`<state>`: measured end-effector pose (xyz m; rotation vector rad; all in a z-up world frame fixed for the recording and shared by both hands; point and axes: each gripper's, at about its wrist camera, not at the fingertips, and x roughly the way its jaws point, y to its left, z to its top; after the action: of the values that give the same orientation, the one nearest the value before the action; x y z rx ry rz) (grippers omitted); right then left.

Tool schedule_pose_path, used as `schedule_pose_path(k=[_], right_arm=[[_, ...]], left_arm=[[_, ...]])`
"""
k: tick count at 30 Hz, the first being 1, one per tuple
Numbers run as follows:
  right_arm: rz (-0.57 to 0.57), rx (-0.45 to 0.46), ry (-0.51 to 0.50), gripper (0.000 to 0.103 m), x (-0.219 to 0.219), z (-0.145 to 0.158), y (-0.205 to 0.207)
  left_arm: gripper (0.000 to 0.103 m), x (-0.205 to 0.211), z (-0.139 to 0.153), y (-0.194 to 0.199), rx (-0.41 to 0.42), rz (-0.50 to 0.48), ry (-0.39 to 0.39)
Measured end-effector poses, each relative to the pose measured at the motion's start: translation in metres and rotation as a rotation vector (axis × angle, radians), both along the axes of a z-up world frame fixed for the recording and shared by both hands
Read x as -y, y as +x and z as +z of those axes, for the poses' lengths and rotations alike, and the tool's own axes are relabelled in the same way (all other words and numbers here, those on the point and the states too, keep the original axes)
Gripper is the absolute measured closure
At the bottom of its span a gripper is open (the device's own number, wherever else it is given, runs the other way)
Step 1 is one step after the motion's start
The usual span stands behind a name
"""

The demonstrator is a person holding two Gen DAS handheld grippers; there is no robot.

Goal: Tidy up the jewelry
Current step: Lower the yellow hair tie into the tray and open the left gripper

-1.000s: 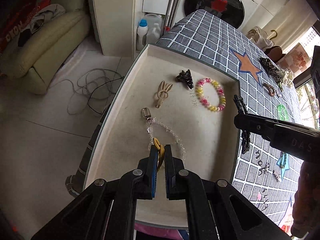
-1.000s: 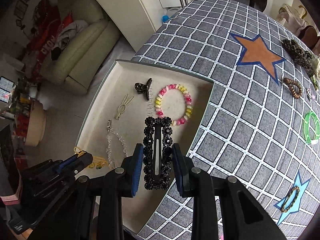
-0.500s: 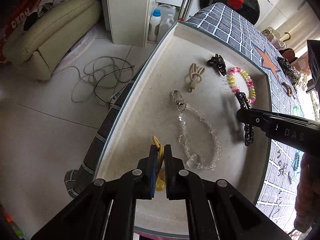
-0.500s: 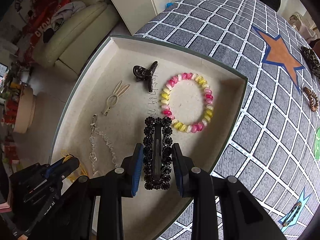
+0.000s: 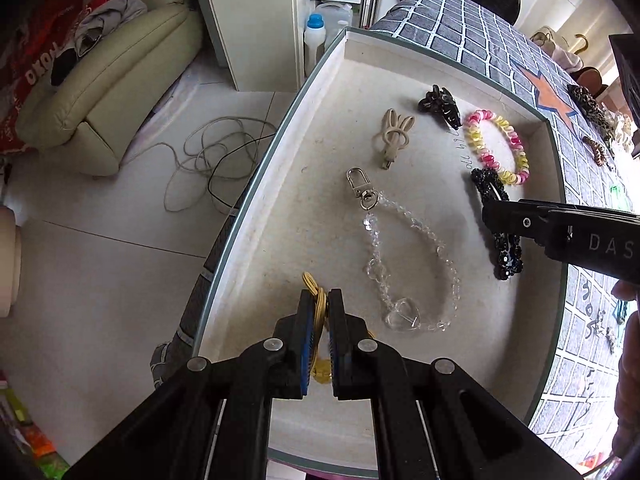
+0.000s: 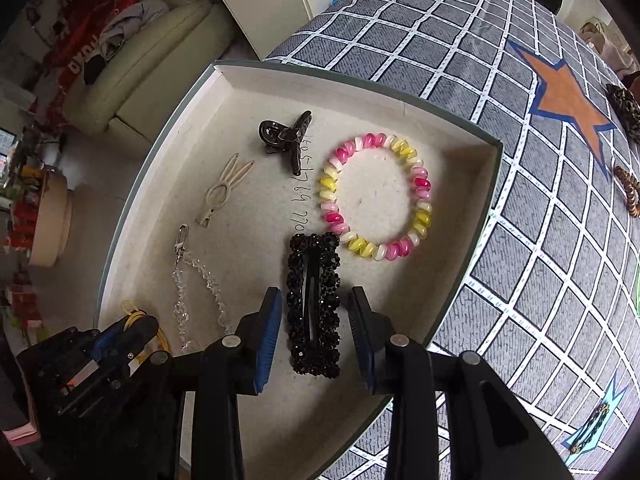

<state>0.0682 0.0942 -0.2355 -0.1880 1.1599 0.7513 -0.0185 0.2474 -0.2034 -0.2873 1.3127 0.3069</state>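
A shallow white tray [image 5: 400,60] [image 6: 360,84] lies on the checked tablecloth. My left gripper [image 5: 321,304] is shut on a yellow hair tie [image 5: 311,283] low over the tray's near left part; it also shows in the right wrist view [image 6: 132,330]. My right gripper [image 6: 314,312] is open, its jaws on either side of a black beaded hair clip [image 6: 314,304] that lies on the tray floor. That clip shows in the left wrist view [image 5: 498,224] under the right gripper's finger [image 5: 520,222].
In the tray lie a pink-yellow coil bracelet [image 6: 376,196], a dark claw clip [image 6: 286,140], a beige bunny clip [image 6: 222,190] and a crystal bead chain [image 5: 404,264]. More hair pieces [image 6: 624,112] lie on the cloth to the right. Floor and sofa [image 5: 108,88] lie left.
My right gripper lowered the black clip onto the tray floor and opened off it. My left gripper drew back toward the tray's near left edge with the yellow tie.
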Motion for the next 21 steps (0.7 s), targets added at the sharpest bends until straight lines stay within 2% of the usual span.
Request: schedule_pose_path(k=[1, 5, 11, 21], right_arm=[[-0.005, -0.008, 0.008, 0.052, 0.006, 0.002, 0.003], [-0.024, -0.024, 0.062, 0.051, 0.018, 0.011, 0.004], [-0.041, -0.011, 0.124, 0.043, 0.04, 0.034, 0.001], [-0.115, -0.04, 0.171, 0.031, 0.091, 0.04, -0.003]], left_arm=[[0.089, 0.001, 0.001, -0.001, -0.003, -0.004, 0.009], [0.089, 0.006, 0.006, -0.001, -0.006, -0.025, 0.02], [0.089, 0.015, 0.014, -0.001, -0.007, -0.058, 0.044], [0.089, 0.022, 0.017, 0.005, -0.043, -0.074, 0.047]])
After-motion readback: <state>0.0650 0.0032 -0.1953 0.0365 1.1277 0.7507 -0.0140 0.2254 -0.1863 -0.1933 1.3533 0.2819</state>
